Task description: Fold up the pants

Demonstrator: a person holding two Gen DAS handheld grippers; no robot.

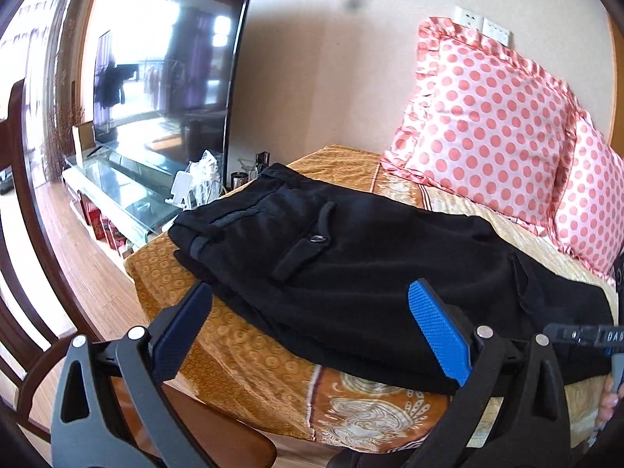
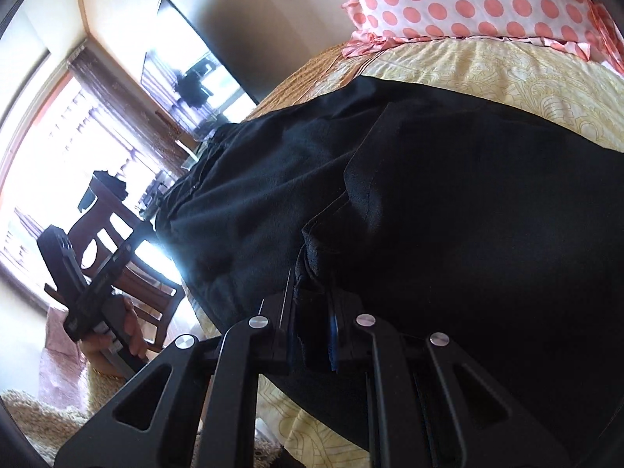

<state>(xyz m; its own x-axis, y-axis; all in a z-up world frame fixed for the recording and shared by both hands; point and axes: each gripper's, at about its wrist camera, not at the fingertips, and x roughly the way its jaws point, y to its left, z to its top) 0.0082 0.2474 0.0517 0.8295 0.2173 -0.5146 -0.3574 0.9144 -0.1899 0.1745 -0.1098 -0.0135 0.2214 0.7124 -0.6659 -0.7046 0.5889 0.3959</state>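
Black pants on the bed, one gripper clamped on cloth, the other free.

Left wrist view: pants (image 1: 351, 257) lie flat on the gold bedspread (image 1: 241, 355); left gripper (image 1: 308, 331) spread wide, empty, just above the near edge. Right wrist view: right gripper (image 2: 314, 335) pinched on a hem fold of the pants (image 2: 448, 202). Soft, limp, medium-weight; best gripped at hems or waistband.

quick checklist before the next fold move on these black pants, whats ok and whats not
1. Right gripper shut on the black pants edge: ok.
2. Left gripper open, holding nothing: ok.
3. Pants lie wholly on the bed cover: cannot tell, the near edge is hidden.
4. Polka-dot pillow apart from the pants: ok.
5. Pants already doubled, waistband toward the TV: ok.
6. How many layers the right fingers pinch: cannot tell.
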